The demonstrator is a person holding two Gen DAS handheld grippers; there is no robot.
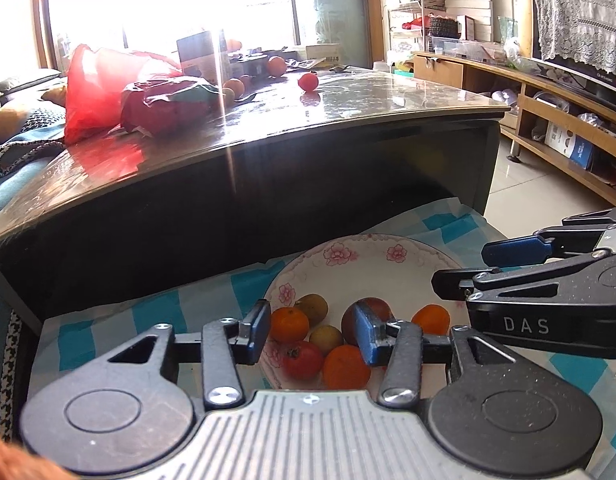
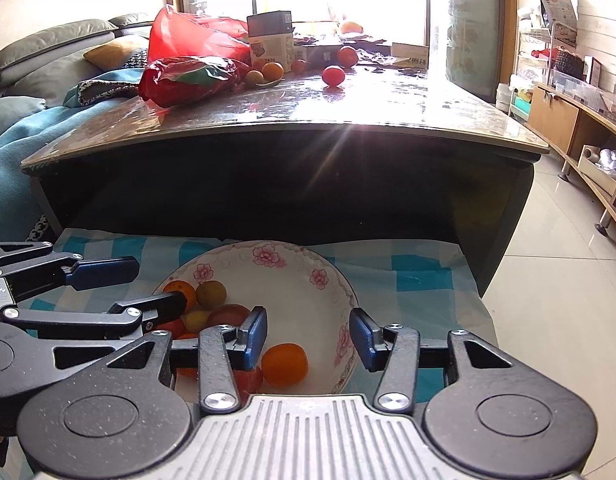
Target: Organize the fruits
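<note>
A white bowl with pink flowers (image 1: pixel 371 254) (image 2: pixel 292 280) sits on a blue checked cloth (image 1: pixel 168 312) (image 2: pixel 407 276). It holds several fruits: oranges (image 1: pixel 288 324) (image 2: pixel 284 363), a red tomato (image 1: pixel 302 360), yellow-green fruits (image 1: pixel 325 338) (image 2: pixel 211 294). My left gripper (image 1: pixel 313 338) is open and empty just above the fruits; it also shows in the right wrist view (image 2: pixel 152 286). My right gripper (image 2: pixel 308 338) is open and empty over the bowl's right side; it shows in the left wrist view (image 1: pixel 459 266). More fruits lie on the table: a red tomato (image 1: pixel 308 81) (image 2: pixel 333 75) and oranges (image 1: pixel 276 65) (image 2: pixel 272 70).
A dark table with a glossy top (image 1: pixel 347 120) (image 2: pixel 347 112) stands behind the cloth. Red plastic bags (image 1: pixel 104 84) (image 2: pixel 196 60) and a box (image 2: pixel 270 40) lie on it. A sofa (image 2: pixel 48 80) is at the left, a wooden cabinet (image 1: pixel 547 120) at the right.
</note>
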